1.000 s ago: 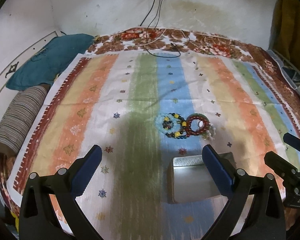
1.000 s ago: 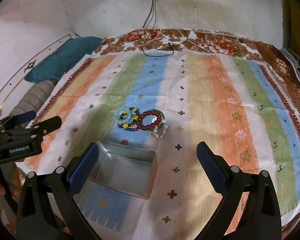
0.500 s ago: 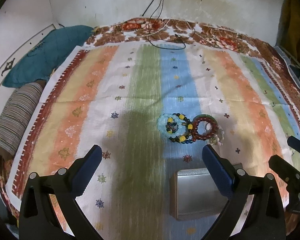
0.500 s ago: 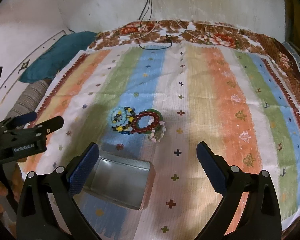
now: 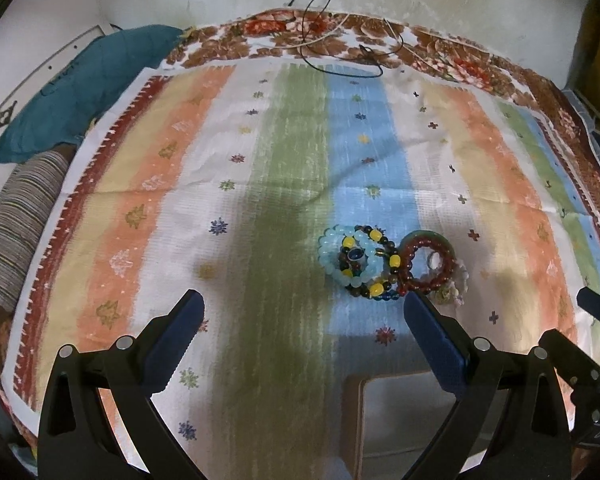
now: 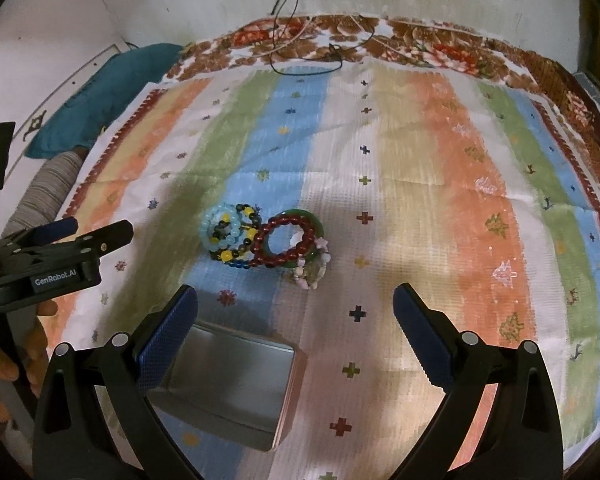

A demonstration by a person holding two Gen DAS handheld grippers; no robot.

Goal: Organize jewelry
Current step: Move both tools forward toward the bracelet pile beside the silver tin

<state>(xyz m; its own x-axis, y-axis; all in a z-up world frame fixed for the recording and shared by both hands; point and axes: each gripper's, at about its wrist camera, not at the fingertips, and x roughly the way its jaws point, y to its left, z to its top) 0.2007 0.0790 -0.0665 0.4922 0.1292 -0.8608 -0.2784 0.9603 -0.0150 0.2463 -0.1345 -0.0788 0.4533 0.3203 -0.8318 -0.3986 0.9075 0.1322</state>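
Observation:
A heap of bead bracelets lies on the striped cloth: a pale blue one (image 5: 332,254) (image 6: 216,232), a dark one with yellow beads (image 5: 374,280) (image 6: 240,246), a dark red one (image 5: 424,264) (image 6: 288,240) over a green bangle (image 6: 314,222), and a pale pink one (image 6: 314,274). An empty silver tin (image 6: 228,380) (image 5: 404,420) stands in front of them. My left gripper (image 5: 300,332) is open, just short of the heap. My right gripper (image 6: 296,328) is open above the tin's far edge, nothing between its fingers.
The striped cloth (image 5: 140,208) covers a bed with a floral sheet (image 5: 440,44) at the far edge. A teal pillow (image 5: 84,88) and a striped bolster (image 5: 16,224) lie at the left. Black cables (image 5: 340,60) trail onto the bed. A hand (image 6: 4,372) holds the left gripper.
Both grippers have moved forward and down toward the bracelets, which now sit larger and closer in each view. Both stay open. The bracelets and tin have not moved.

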